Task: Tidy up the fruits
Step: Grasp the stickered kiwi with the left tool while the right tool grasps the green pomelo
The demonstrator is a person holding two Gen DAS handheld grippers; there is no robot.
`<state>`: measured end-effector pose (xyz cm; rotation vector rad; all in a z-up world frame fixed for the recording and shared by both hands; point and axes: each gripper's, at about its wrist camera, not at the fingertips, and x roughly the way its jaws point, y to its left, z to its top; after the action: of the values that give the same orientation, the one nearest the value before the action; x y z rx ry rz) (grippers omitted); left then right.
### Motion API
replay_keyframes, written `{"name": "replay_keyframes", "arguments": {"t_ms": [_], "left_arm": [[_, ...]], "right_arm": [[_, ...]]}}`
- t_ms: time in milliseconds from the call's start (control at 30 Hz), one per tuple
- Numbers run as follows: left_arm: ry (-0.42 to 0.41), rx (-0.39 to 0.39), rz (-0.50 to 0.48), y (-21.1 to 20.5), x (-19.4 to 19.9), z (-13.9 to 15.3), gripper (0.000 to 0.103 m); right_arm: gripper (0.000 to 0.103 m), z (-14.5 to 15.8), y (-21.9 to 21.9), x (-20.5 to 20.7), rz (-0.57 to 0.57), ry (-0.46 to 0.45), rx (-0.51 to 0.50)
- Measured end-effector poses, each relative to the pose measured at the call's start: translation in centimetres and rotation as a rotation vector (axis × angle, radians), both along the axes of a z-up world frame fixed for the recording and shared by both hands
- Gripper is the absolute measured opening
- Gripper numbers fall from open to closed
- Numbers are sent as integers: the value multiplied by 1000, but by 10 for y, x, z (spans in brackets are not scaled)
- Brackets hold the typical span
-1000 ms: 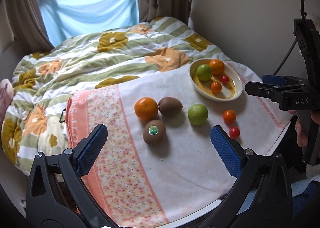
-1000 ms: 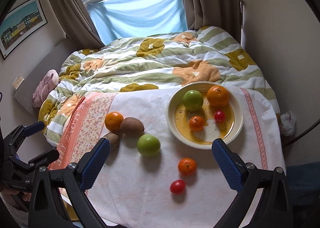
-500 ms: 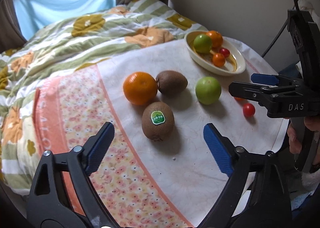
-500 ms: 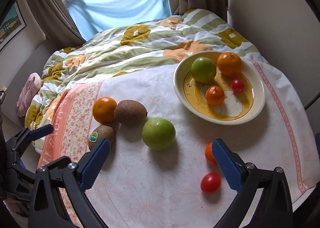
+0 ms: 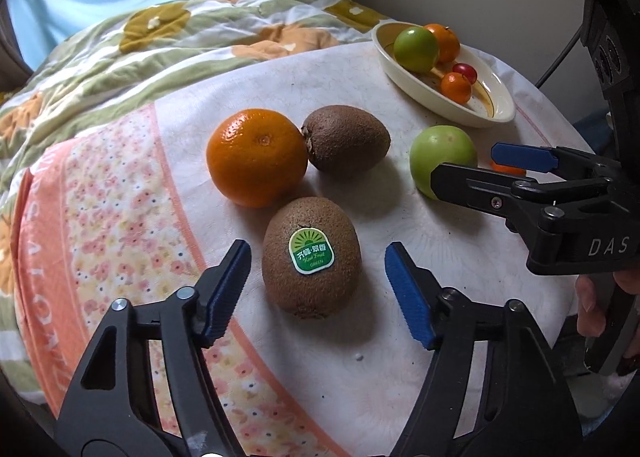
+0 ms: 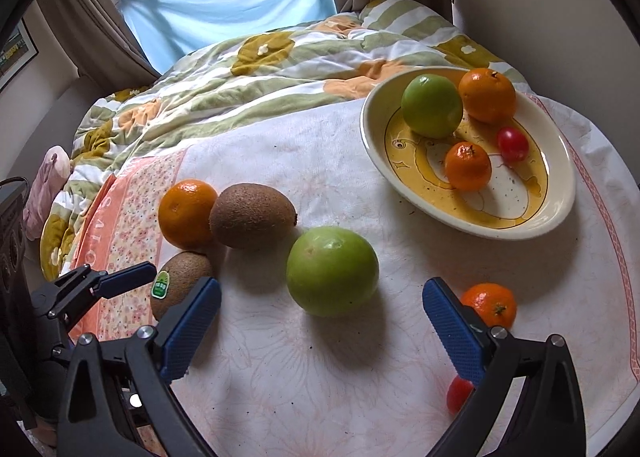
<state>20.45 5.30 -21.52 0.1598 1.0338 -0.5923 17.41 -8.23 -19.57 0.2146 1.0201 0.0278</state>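
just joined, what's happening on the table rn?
A person is sorting fruit with a handheld gripper in each hand. The left gripper is closing its fingers around the stickered kiwi, not yet touching. The right gripper is lined up on the loose green apple, closing slightly. The plate already holds four fruits; an orange, another kiwi, a small mandarin and a red tomato wait on the cloth.

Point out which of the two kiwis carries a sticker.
The kiwi between the left gripper's closing jaws bears a green label; the other kiwi, touching the big orange, is bare.
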Motion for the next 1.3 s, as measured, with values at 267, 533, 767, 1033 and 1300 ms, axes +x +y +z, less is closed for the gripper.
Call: {"name": "replay_keyframes", "arguments": {"t_ms": [267,533,767,1033,1300], "left_arm": [[12,27,-1,-2,2,-10,53],[16,20,0,0,1,-10,52],[17,33,1,3,-6,-9,52],[23,37,18,12,-13,-9,52],[6,32,47,20,-18,6,52]], "right_arm": [[88,-11,-1,5,17,19,-2],[75,-17,3,11,38,30,-20],[63,-17,6,15,50,29,-41],[50,-19,4,18,50,34,-66],[50,-6,8,13,78,4,-69]]}}
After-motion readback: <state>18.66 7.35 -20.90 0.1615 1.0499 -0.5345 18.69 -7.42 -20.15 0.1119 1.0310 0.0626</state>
